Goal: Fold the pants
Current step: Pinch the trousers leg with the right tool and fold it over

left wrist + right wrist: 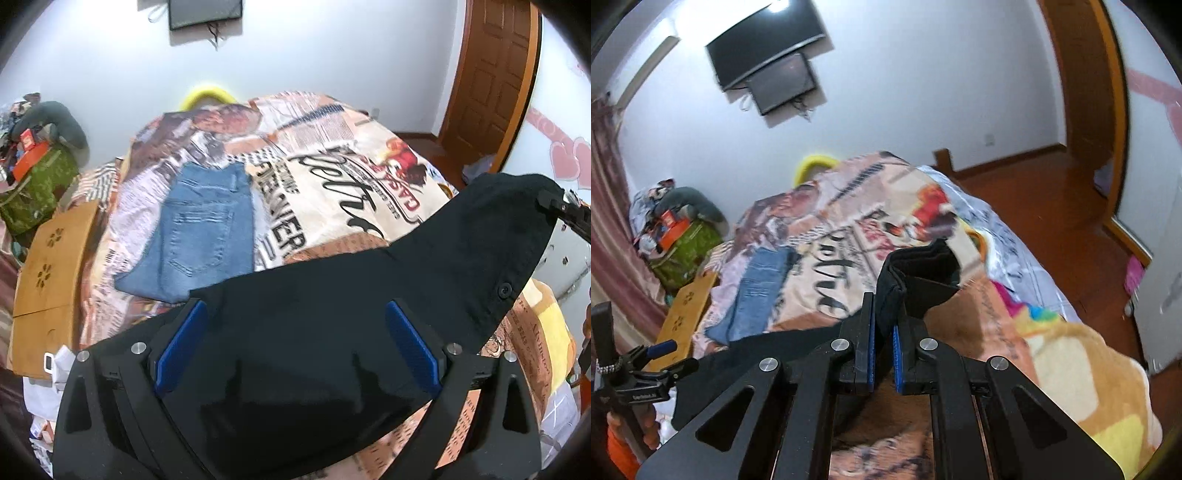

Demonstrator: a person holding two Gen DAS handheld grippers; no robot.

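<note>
Black pants (pixel 332 314) hang stretched above the bed, spanning between the two grippers. My left gripper (pixel 295 317) is open, its blue pads (pixel 181 343) wide apart, with the black cloth lying across and between them. My right gripper (pixel 882 306) is shut on a bunched end of the black pants (pixel 919 273) and holds it lifted over the bed. The right gripper's tip also shows in the left wrist view (pixel 561 208) at the cloth's far corner. The left gripper shows in the right wrist view (pixel 661 354) at lower left.
Folded blue jeans (pixel 207 229) lie on the printed bedspread (pixel 351 177). A wooden lap table (pixel 51 273) sits at the bed's left edge. A cluttered pile with a green bag (pixel 37 184) stands at left. A wooden door (pixel 491 77) and floor are at right.
</note>
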